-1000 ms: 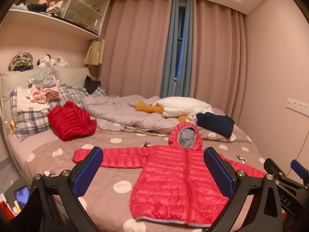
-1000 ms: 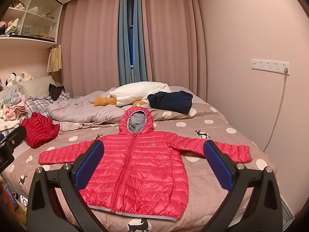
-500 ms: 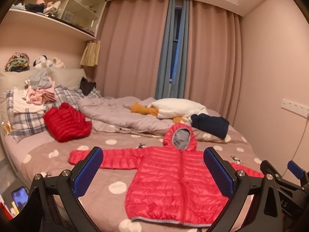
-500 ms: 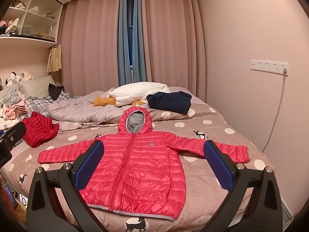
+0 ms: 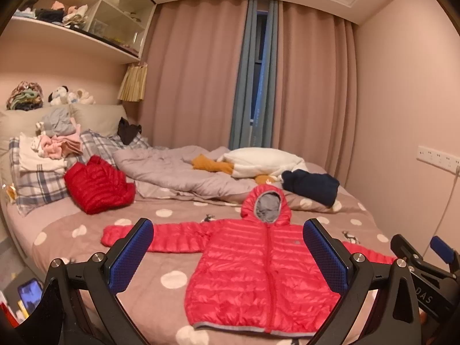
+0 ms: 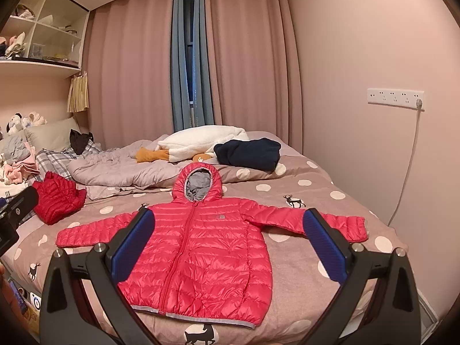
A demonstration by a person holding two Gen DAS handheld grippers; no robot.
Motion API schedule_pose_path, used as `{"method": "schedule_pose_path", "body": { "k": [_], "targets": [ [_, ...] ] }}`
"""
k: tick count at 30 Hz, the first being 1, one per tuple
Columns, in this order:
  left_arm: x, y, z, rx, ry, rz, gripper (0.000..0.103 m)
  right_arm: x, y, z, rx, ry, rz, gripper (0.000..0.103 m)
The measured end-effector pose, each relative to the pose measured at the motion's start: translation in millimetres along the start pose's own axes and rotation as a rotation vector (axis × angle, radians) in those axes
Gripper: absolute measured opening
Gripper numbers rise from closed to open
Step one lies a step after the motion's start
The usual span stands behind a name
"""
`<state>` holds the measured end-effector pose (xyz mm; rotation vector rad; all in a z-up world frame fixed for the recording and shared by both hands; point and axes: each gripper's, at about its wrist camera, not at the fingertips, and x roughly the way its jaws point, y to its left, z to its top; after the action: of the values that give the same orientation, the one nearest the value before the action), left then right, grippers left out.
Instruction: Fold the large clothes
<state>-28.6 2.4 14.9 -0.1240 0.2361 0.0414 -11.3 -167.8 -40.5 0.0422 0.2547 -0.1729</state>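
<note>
Your left gripper (image 5: 228, 247) is held above the near edge of the bed (image 5: 95, 238), jaws spread wide and holding nothing. Between and beyond its blue pads (image 5: 130, 256) lies the red hooded puffer jacket (image 5: 258, 273), flat, zipped, front side up, hood pointing away from you. One sleeve runs out behind the left-hand pad; the other passes behind the right-hand pad. Your right gripper (image 6: 228, 245) is likewise wide apart and empty, framing the jacket's body between its pads (image 6: 325, 247), with each sleeve reaching outward past a pad. The hem lies closest to you, near the bed's edge. Beyond the hood are a crumpled grey quilt (image 6: 120, 169), a white plush toy (image 6: 201, 141) and a folded navy garment (image 6: 250, 152). Beyond the left-hand jaw sits a second red puffer jacket (image 5: 97, 187), bundled, well apart from the spread one.
</note>
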Motion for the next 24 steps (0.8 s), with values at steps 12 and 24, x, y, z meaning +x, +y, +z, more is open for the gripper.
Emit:
{"method": "schedule_pose_path", "body": {
  "k": [12,24],
  "targets": [
    [16,5,7,-0.035,0.013,0.003,0.103,10,-5,1,0.018,0.016,0.0,0.103],
    [187,116,8,-0.271,0.184,0.121,0.103,148,-92,17,0.086,0.149,-0.167,0.103]
  ]
}}
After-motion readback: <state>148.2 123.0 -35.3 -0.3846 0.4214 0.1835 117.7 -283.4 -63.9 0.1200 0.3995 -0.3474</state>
